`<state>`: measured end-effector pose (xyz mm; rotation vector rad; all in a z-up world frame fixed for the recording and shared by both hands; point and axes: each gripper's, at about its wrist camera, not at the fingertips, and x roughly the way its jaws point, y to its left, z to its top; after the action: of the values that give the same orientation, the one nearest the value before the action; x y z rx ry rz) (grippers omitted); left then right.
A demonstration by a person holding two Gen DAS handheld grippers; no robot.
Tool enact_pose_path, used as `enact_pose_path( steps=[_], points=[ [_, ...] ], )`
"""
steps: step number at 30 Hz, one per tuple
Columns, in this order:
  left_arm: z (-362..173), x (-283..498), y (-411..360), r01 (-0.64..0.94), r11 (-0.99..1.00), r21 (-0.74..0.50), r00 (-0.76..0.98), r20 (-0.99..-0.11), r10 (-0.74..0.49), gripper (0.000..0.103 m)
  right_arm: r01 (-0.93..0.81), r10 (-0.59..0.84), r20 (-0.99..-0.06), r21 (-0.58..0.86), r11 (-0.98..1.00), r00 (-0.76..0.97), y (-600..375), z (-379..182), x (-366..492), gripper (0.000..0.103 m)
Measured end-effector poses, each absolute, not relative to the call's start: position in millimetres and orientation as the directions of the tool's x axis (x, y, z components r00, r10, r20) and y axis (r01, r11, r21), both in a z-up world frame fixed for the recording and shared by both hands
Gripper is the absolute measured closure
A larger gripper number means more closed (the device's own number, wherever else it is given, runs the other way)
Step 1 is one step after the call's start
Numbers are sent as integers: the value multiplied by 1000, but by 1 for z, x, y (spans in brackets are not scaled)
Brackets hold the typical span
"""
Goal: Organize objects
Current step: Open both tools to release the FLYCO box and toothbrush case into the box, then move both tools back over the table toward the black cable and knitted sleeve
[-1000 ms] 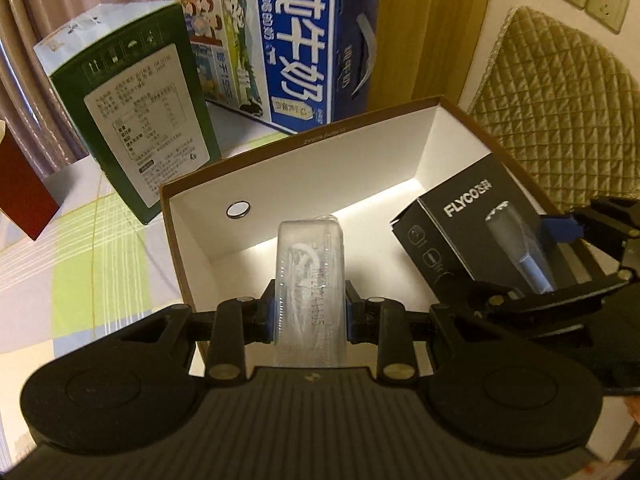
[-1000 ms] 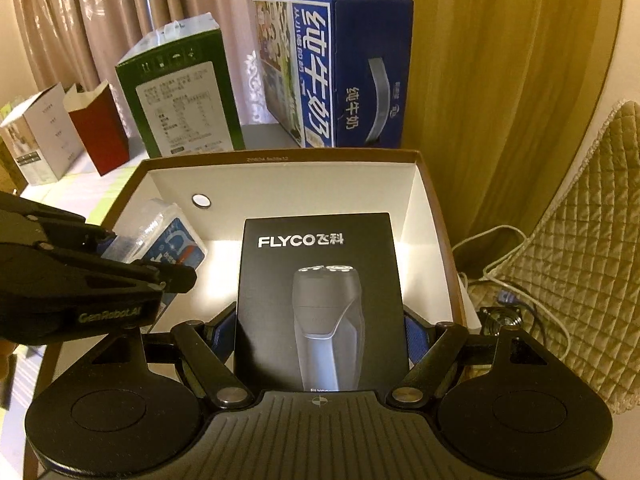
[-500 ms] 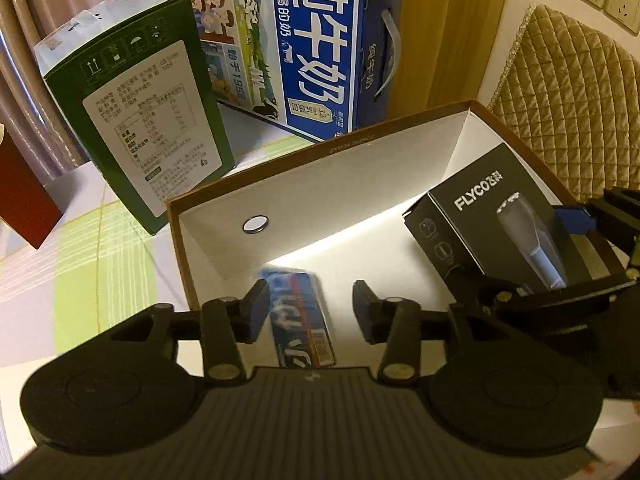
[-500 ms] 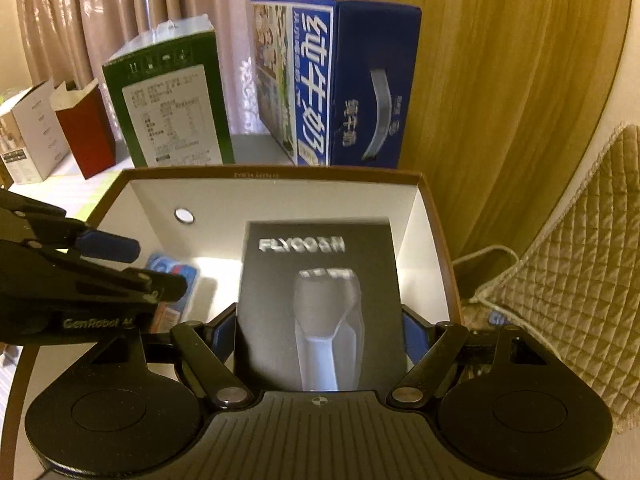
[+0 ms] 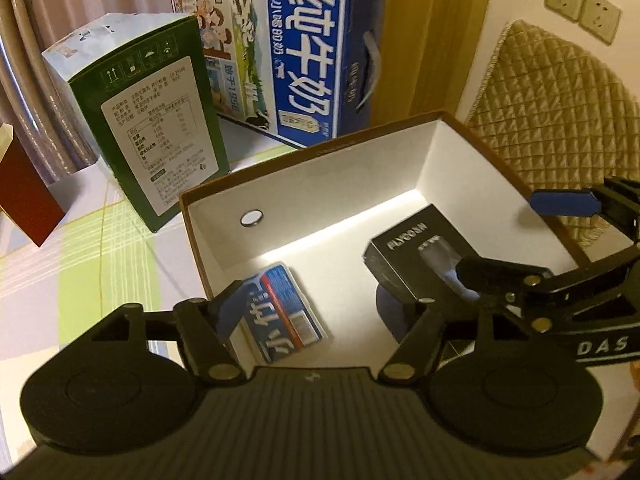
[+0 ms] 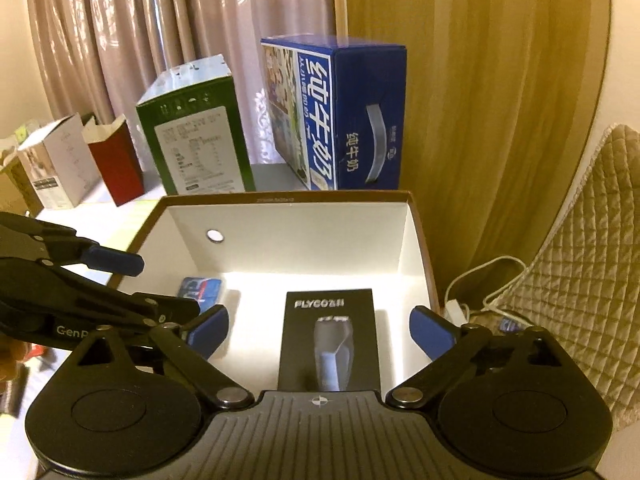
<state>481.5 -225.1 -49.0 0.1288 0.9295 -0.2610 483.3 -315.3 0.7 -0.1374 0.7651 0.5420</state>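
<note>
Black shaver box (image 6: 330,340) now released onto floor of open carton (image 6: 416,236), both claws wide open and empty, blue packet (image 5: 282,316) lying beside, green box (image 5: 152,128) and milk case (image 5: 288,56) behind on surface (image 5: 80,264)

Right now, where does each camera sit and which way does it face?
Left wrist: sits on the left gripper, looking down into the left of the white-lined box at the blue packet; its open fingers and the right gripper show.
Right wrist: sits on the right gripper, facing the box's far wall over the black FLYCO box; its open fingers and the left gripper show.
Shared: box, both items, green carton, blue milk carton.
</note>
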Motion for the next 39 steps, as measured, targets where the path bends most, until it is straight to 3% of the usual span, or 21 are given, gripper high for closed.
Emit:
enact_pose_path(
  steps=[17,39],
  points=[
    [-18,400,-207,251,963,-99,577,-784,-231,24,-441,461,-683,221,870,567,-355,26,416,2],
    [9,291,-180,177,965,-194,597,-759,-261,23,-419,494,-684,291,860,537,-367,33,326,2]
  ],
)
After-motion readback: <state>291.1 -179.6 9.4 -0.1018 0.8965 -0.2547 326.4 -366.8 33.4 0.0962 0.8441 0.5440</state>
